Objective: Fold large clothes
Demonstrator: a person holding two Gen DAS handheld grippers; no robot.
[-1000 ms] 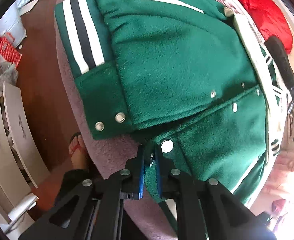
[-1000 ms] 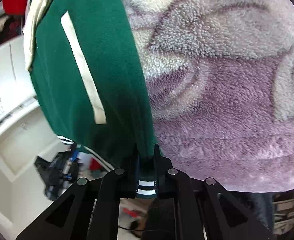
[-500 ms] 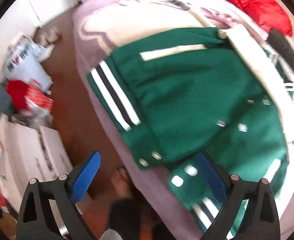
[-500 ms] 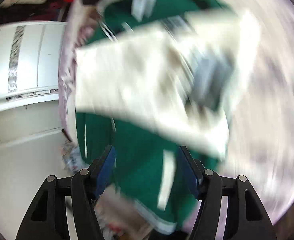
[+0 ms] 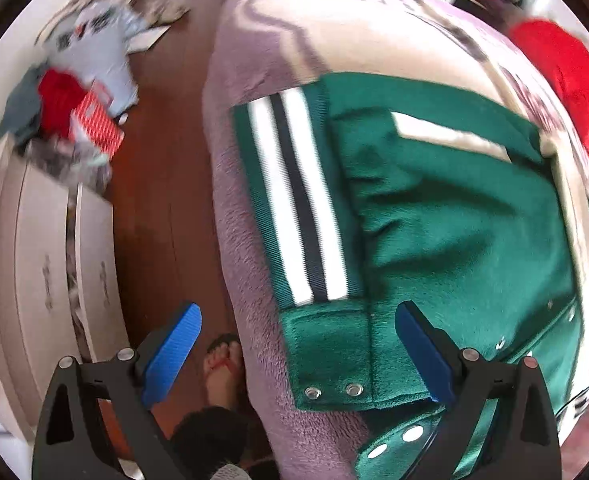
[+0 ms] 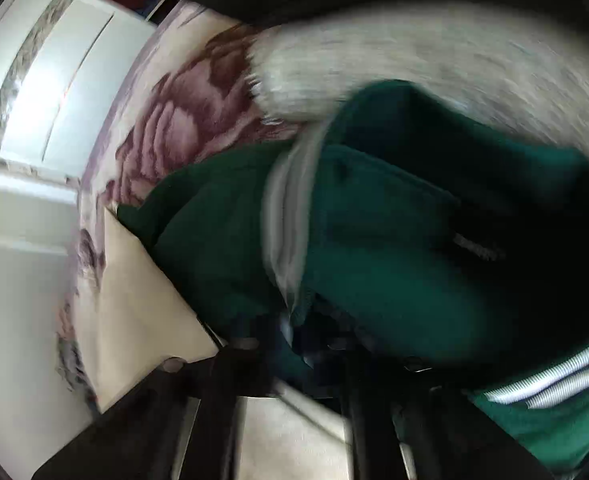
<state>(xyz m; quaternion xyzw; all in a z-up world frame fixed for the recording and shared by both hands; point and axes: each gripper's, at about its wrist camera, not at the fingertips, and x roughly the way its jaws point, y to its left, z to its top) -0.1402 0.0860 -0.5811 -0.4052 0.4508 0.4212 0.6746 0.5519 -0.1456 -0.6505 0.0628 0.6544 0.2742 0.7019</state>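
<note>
On the bed covered by a mauve-and-cream fleece blanket [image 5: 250, 240] lies the dark green fleece varsity jacket with white and black striped ribbing [image 5: 434, 216], partly folded and spread across the blanket's right portion in the left wrist view. The left gripper [image 5: 298, 344] hovers above its near edge with jaws spread wide and holding nothing — the right blue pad [image 5: 422, 352] sits over the green cloth beside the snap-buttoned band, while the left pad is off the bed, above the brown wooden floor [image 5: 158, 184]. The striped ribbed hem and the two metal snaps fall between the jaws. A sandalled foot [image 5: 224, 364] shows on the floor just beside the bed, and white drawers [image 5: 46, 272] stand further left.

In the right wrist view the picture is blurred. Green jacket cloth [image 6: 374, 248] bunches directly at the right gripper [image 6: 306, 344] and covers its fingertips — whether the jaws are clenched on the fabric cannot be told. A cream panel of the garment [image 6: 142, 292] lies left of the jaws, on the blanket with a dark rose pattern [image 6: 182, 108].
</note>
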